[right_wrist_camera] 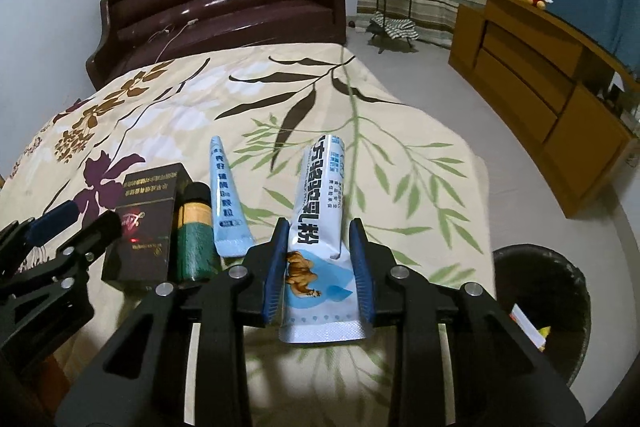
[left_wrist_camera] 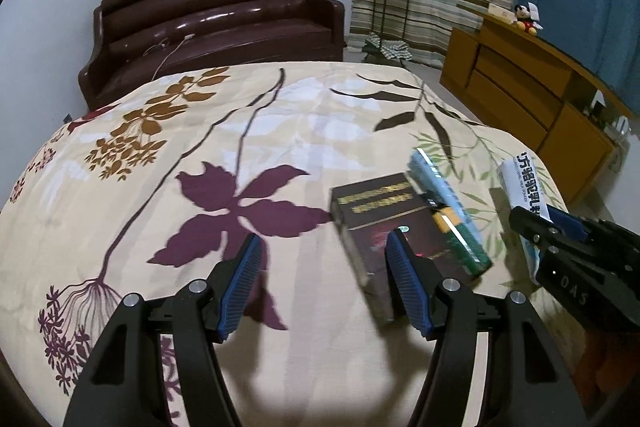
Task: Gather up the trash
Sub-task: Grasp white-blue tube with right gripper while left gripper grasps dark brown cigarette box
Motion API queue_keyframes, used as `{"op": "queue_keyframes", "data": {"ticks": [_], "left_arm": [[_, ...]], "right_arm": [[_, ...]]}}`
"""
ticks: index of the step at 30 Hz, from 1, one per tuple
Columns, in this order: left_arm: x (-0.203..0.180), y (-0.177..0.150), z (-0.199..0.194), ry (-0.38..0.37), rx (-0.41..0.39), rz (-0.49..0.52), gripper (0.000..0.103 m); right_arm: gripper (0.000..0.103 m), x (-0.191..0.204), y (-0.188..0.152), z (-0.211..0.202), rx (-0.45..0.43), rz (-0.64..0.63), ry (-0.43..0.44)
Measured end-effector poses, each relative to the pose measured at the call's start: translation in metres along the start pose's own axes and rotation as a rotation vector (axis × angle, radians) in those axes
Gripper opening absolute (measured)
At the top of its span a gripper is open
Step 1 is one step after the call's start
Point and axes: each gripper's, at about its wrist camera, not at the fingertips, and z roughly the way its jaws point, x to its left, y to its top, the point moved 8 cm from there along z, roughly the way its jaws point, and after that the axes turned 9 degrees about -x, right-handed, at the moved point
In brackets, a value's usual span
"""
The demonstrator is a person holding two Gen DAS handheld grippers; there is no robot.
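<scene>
Right gripper [right_wrist_camera: 320, 267], nearest the right wrist lens: black arms, blue pads, pinching a white-and-blue sachet [right_wrist_camera: 320, 227] by its lower half. The sachet's sealed end hangs below the pads, its printed top stands up ahead of them, clear of the bedspread. The animal drawing on it is partly covered by the left pad.

Bed [right_wrist_camera: 168, 115], floral cream spread: carries everything else. Its near edge is cut off by the gripper arms in both views.

Headboard [left_wrist_camera: 216, 11], dark brown, glossy, at the bed's far end; a thin cord lies across it, its ends too small to trace.

Wooden cabinet [left_wrist_camera: 532, 87], off the bed's right edge; a small plush toy [left_wrist_camera: 526, 17] sits on top.

Waste bin [right_wrist_camera: 560, 267], black, on the floor off the bed's near right corner, seen only from the right wrist; scraps inside, mostly hidden by the rim.

Left gripper [left_wrist_camera: 324, 267]: pads spread, nothing between them. Its right pad overlaps the dark box [left_wrist_camera: 372, 211] in the left view; contact cannot be told.

Dark box, gold lettering blurred and unreadable, near the bed's right edge.

Green-and-yellow tube [right_wrist_camera: 194, 231], black cap, just beside the box on its right.

Pale blue sachet [right_wrist_camera: 226, 199], flat on the spread, right of the tube, just left of the right gripper.

From the left wrist, the held sachet shows only at the frame's right, half hidden by the right gripper's fingers.
</scene>
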Motion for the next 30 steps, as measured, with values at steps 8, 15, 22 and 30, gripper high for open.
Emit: {"op": "queue_keyframes", "data": {"ticks": [8, 15, 22, 30], "left_arm": [[-0.028, 0.003, 0.002, -0.012, 0.002, 0.038, 0.069], [-0.040, -0.002, 0.010, -0.007, 0.020, 0.067, 0.069], [-0.035, -0.007, 0.010, -0.009, 0.023, 0.078, 0.072], [-0.018, -0.013, 0.012, -0.011, 0.067, 0.048, 0.073]], "right_arm": [[0.030, -0.016, -0.006, -0.012, -0.021, 0.038, 0.007], [0.030, -0.023, -0.009, -0.014, -0.026, 0.064, 0.014], [0.030, -0.024, -0.010, -0.014, -0.028, 0.068, 0.020], [0.030, -0.023, -0.009, -0.015, -0.029, 0.068, 0.021]]}}
